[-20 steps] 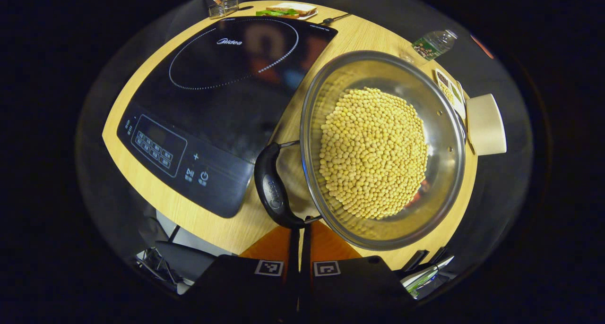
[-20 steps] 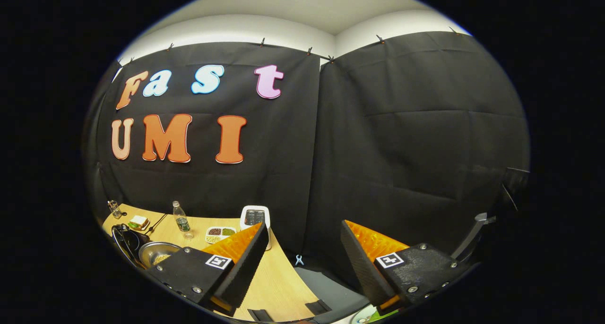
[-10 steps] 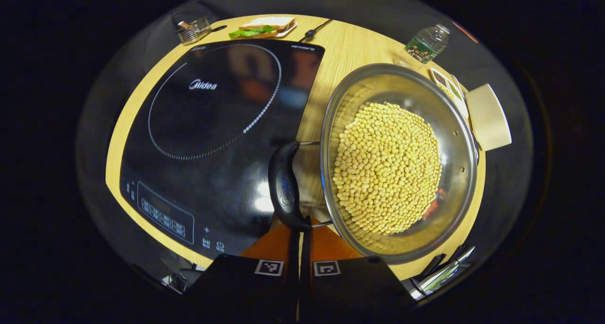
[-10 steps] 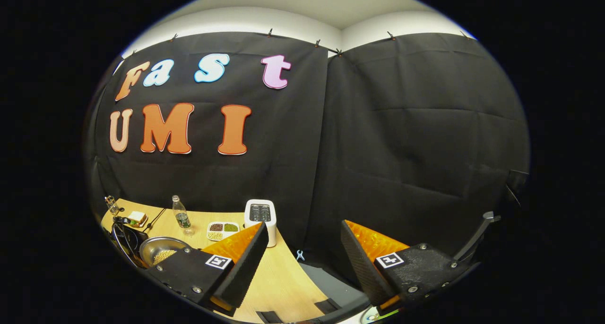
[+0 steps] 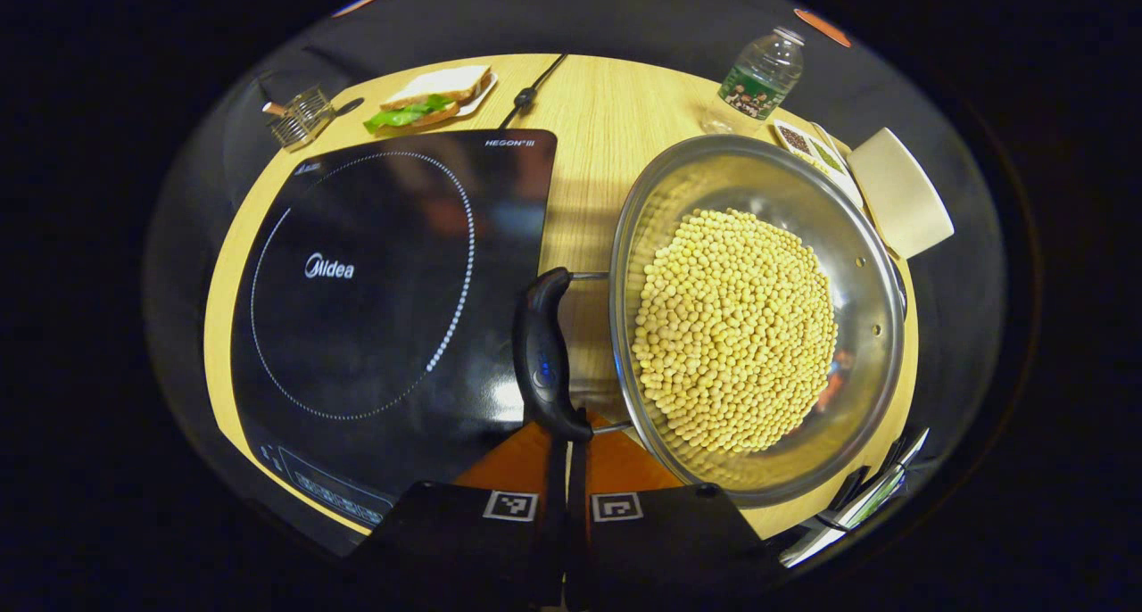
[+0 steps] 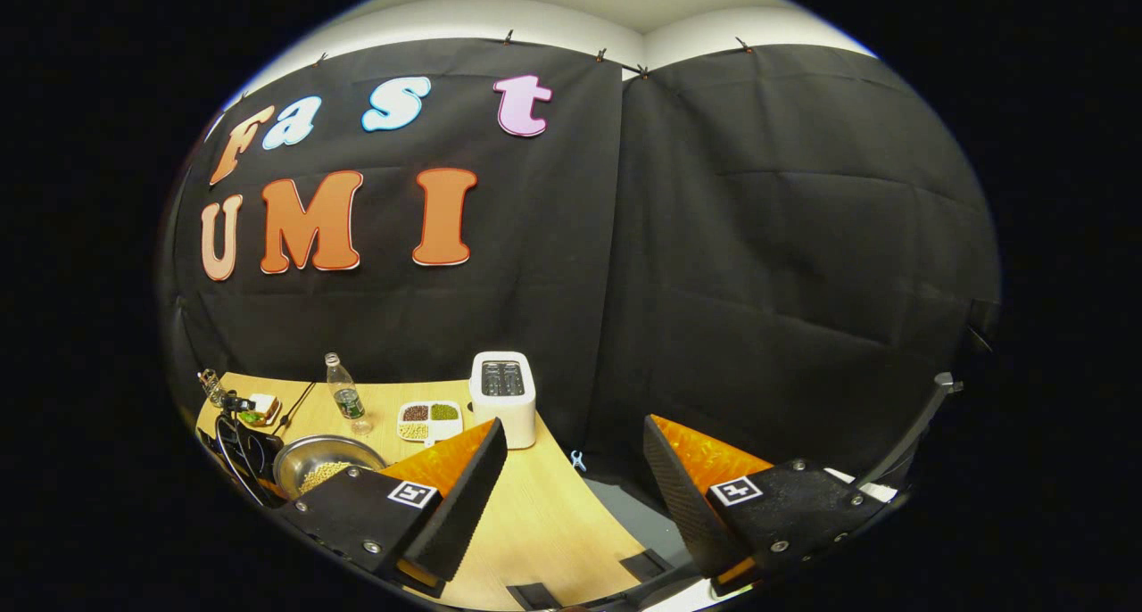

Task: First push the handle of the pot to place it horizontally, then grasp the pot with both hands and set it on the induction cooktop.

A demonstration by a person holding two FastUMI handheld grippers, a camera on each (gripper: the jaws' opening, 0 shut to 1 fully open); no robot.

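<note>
Left gripper (image 5: 566, 442), jaws pressed together, is nudging the pot (image 5: 758, 318) handle (image 5: 546, 358) just ahead of its tips. Right gripper (image 6: 571, 469) is idling wide open, well away; grasp and transfer to the induction cooktop (image 5: 375, 300), left of the jaws, look pending.

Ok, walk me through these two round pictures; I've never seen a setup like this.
A person holds a two-finger tool in each hand, and each tool carries a wide-angle camera looking along its fingers.

The left gripper view looks down on a light wooden table. The left tool is shut, its tips at the lower end of the black curved handle of a round steel pot full of yellow beans. Whether they touch it I cannot tell. Beside the pot lies a flat black induction cooktop. Farther back sit a sandwich on a plate and a clear plastic bottle.

The right gripper view looks from farther off: the right tool is open, holding nothing, beyond a white toaster.
</note>
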